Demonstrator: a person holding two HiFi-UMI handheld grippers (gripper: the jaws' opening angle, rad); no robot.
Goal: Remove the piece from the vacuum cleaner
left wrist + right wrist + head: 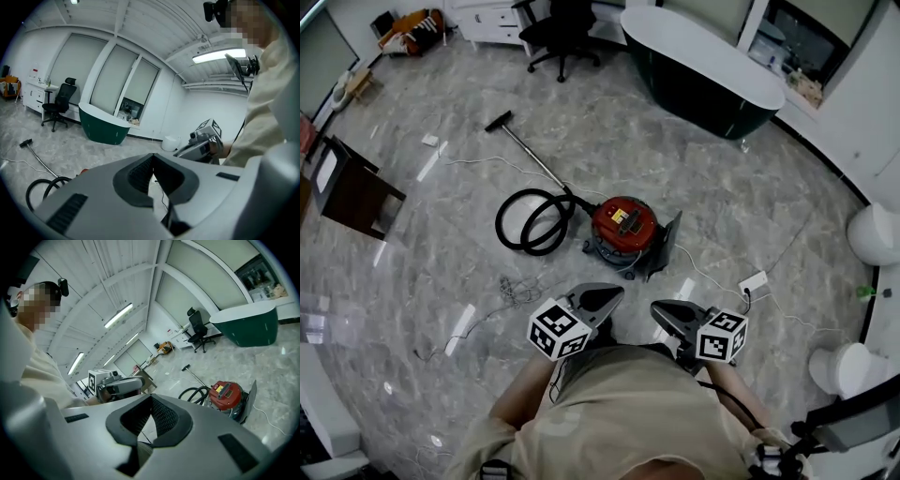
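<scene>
Vacuum cleaner (622, 223) sits mostly hidden behind clenched, empty left tongs (153, 155) in their view; right tongs (151, 397) clenched empty.

The vacuum cleaner (622, 223) looks glossy plastic, its wand (534, 157) seemingly metal, the marbled floor (722, 187) polished.

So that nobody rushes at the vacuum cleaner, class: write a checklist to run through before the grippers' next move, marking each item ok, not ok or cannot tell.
1. Vacuum cleaner in view, upright on the floor: ok.
2. Grippers empty: ok; nothing sits between the jaws of the left gripper or the right gripper.
3. Jaws open for a grasp: not ok; both are shut.
4. Grippers at the vacuum cleaner: not ok; both are apart from it, close to the person.
5. Piece to remove picked out: cannot tell; a hose joins it and a gray panel stands at its side.
6. Floor near it free of cables: not ok; a power strip lies there.
</scene>
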